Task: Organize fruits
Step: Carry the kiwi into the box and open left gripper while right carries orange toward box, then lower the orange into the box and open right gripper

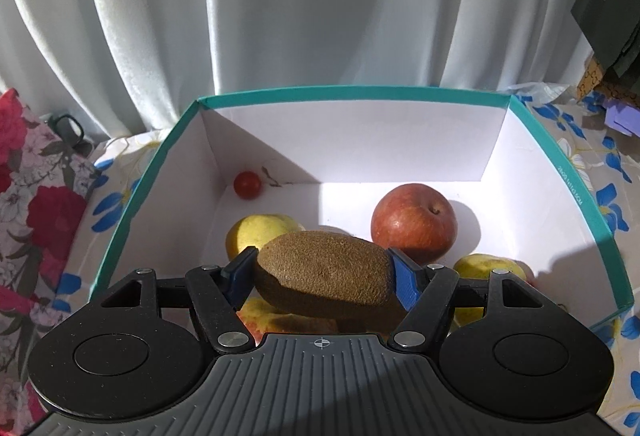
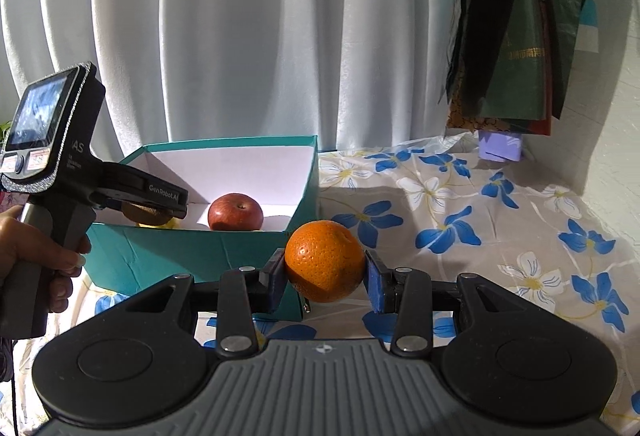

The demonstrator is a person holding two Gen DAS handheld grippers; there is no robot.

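Clamped between the left gripper's blue fingers, one kiwi hangs lengthwise over the teal box. Inside the box lie one red apple, one cherry tomato in the far left corner, and two yellow fruits; another lies under the kiwi, mostly hidden. One orange is gripped by the right gripper, held level just outside the box's near right corner, above the flowered bench. A hand grips the left gripper's handle, tilted over the box.
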